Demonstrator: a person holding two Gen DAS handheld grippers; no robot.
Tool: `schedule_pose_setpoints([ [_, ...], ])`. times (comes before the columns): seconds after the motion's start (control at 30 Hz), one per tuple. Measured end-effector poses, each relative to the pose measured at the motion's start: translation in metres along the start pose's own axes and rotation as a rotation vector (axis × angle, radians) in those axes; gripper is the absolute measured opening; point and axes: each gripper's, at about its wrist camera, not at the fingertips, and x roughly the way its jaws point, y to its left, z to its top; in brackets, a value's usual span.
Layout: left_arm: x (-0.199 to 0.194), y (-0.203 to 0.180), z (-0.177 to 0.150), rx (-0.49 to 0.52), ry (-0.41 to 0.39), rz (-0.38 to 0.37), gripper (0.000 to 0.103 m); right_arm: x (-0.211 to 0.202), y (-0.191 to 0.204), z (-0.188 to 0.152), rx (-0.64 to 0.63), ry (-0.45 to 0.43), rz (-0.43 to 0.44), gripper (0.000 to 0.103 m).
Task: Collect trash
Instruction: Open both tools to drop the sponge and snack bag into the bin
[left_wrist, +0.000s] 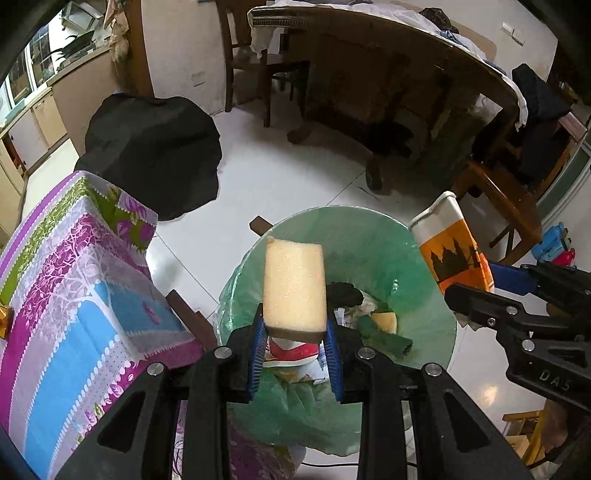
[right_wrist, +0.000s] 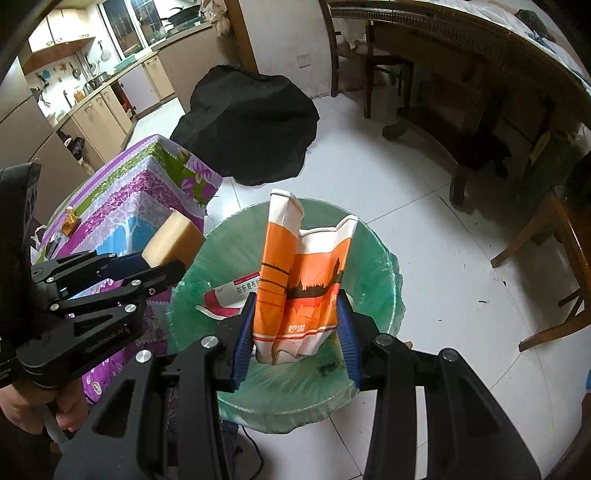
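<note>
Both tilted down over the bin (left_wrist: 424, 236): left hand-held gripper (left_wrist: 295, 341) clamps sponge (left_wrist: 295, 284), right hand-held gripper (right_wrist: 295, 328) carton (right_wrist: 295, 291).

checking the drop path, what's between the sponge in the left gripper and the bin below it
Nothing solid: in the left wrist view the sponge hangs over the green-lined bin, with only earlier trash inside beneath it.

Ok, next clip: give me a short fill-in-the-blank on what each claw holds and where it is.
1. The left claw is shut on a yellow ____.
2. The right claw grips a crumpled paper bag printed white and ____.
3. Both claws hang over a bin lined with a ____ plastic bag.
4. Beside the bin stands a table under a patterned cloth, and farther back a ____ cover lies heaped on the floor.

Missing words: sponge; orange; green; black
</note>
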Motion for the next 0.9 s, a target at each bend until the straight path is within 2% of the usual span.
schedule_pose_setpoints([
  [0.6, 0.006, -0.011, 0.000, 0.009, 0.008, 0.008, 0.030, 0.004, -0.003, 0.000, 0.002, -0.001, -0.001, 0.039],
  [0.7, 0.007, -0.011, 0.000, 0.006, 0.008, 0.009, 0.030, 0.004, -0.004, 0.000, 0.002, -0.001, -0.001, 0.040],
  [0.83, 0.008, -0.006, -0.001, -0.014, 0.012, 0.014, 0.031, 0.005, -0.009, 0.000, 0.010, -0.011, -0.008, 0.047],
  [0.9, 0.009, -0.003, -0.001, -0.025, 0.014, 0.018, 0.052, 0.006, -0.012, 0.000, 0.011, -0.010, -0.007, 0.048],
])
